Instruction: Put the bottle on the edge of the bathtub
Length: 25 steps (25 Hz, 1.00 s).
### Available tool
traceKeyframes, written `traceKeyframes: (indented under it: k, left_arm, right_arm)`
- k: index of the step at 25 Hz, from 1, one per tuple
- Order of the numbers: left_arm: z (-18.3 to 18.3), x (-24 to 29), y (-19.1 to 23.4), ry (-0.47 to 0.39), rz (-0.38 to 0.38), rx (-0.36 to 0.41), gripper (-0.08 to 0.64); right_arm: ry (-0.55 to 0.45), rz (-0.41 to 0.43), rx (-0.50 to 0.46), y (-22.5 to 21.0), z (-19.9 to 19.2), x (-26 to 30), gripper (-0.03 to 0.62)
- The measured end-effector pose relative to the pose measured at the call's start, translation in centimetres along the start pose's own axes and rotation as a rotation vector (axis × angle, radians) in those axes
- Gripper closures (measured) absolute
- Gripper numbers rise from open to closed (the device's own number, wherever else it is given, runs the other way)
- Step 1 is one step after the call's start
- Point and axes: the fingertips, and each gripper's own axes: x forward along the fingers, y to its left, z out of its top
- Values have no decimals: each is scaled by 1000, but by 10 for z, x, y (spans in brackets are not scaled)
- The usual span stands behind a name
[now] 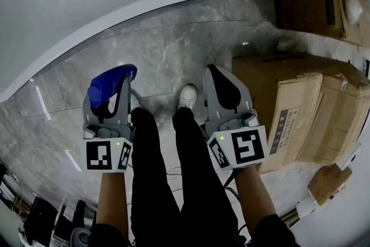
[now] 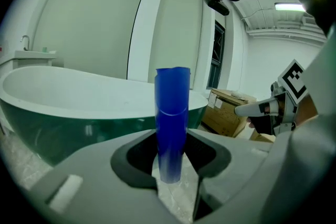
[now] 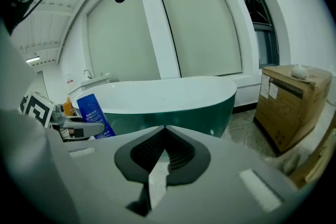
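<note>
Left gripper (image 1: pixel 108 102): jaws clamped on the bottle (image 1: pixel 111 83), gripping it low.
Bottle: blue, upright, over the floor, not yet on the tub.
Right gripper (image 1: pixel 218 81): jaws together, empty.
Tub (image 1: pixel 133 14): at 12 o'clock, well apart.
Risk: the low grip probably lets the bottle pivot or slip; the smooth, curved rim may tip it off.

Floor (image 1: pixel 191 49): grey marbled tiles, glossy, thin pale joints.
Walls (image 2: pixel 94 18): white panels, split by a white pillar (image 2: pixel 144 18).
Window (image 3: pixel 260 23): dark frame, beside the panels.
Light (image 2: pixel 289 6): lit strip on the ceiling.
Boxes (image 1: pixel 306 113): brown cardboard, on the floor.
Sink (image 2: pixel 31 54): white, with tap, against the wall.
</note>
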Motion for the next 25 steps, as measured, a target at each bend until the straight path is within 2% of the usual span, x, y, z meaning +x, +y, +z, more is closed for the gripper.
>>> traceKeyframes:
  k: [9,25]
  left_arm:
    - [-50,37,10,-2,4,23,390]
    - [-120,87,39,-30,38,33,390]
  right_arm:
    - [26,-26,-13,-22,-55,26,566]
    - [58,-2,1,-27,-132,84,566]
